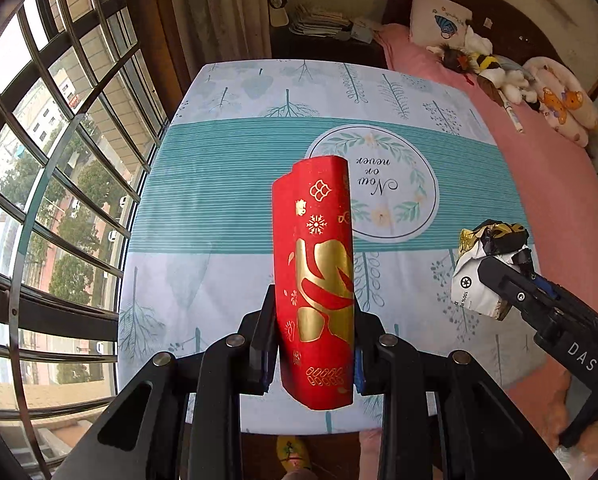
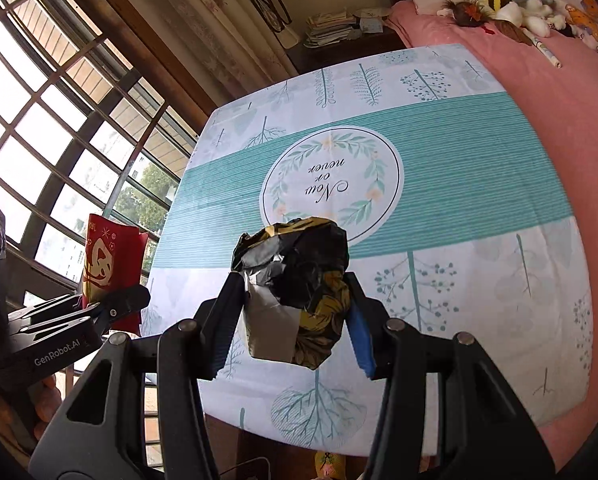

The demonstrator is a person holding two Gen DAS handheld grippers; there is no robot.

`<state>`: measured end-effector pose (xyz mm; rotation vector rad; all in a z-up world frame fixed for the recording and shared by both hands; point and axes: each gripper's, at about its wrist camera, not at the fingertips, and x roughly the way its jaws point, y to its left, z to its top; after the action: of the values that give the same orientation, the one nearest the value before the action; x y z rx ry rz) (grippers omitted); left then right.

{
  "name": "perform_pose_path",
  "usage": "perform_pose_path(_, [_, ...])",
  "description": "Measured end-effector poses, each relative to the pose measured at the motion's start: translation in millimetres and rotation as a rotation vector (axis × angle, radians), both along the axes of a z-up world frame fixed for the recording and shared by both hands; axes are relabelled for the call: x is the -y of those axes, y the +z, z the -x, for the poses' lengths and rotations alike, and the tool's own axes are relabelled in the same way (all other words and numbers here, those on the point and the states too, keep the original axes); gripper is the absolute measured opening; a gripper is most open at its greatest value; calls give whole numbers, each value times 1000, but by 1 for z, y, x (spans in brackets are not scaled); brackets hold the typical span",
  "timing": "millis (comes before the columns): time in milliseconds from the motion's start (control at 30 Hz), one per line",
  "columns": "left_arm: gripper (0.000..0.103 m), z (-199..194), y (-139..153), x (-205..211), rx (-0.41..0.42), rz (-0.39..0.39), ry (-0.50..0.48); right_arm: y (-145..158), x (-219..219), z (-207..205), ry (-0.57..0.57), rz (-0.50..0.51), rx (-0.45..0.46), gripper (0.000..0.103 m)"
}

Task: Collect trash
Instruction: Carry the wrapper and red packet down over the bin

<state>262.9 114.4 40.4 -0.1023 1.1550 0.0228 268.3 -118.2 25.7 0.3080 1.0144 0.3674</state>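
Observation:
My left gripper (image 1: 314, 316) is shut on a red packet with gold print (image 1: 317, 280), held upright above the table's blue-and-white cloth (image 1: 219, 200). The same red packet (image 2: 113, 264) shows at the left of the right wrist view, clamped in the left gripper (image 2: 111, 308). My right gripper (image 2: 295, 304) is shut on a crumpled black, gold and silver wrapper (image 2: 295, 280), lifted over the cloth (image 2: 459, 168). That wrapper (image 1: 483, 264) and the right gripper (image 1: 503, 280) appear at the right of the left wrist view.
A window with dark bars (image 1: 59, 160) runs along the left. A bed with pink sheet (image 1: 539, 184) lies to the right, with a pillow (image 1: 439, 20) and soft toys (image 1: 495, 72) on it. A stack of papers (image 1: 319, 20) sits behind the table. A yellow slipper (image 1: 293, 454) is on the floor below.

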Motion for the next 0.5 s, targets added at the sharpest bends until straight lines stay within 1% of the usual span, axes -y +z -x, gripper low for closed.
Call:
perform_pose_path(100, [28,45,4,-6,17,-1,-48,3,-10,44,-21,19,6,46])
perform_pose_path(233, [28,96,3,-14,21,3,-109,2,-19,101,-54,39,0,46])
perform_pose_path(333, [28,124,-5,-17,15,0,-147,-3,-25,137,-67,61,-18,46])
perform_pose_path(500, [28,163,-27,-14,-25,-3,-198,-14,-29,179,-72,110,-72,46])
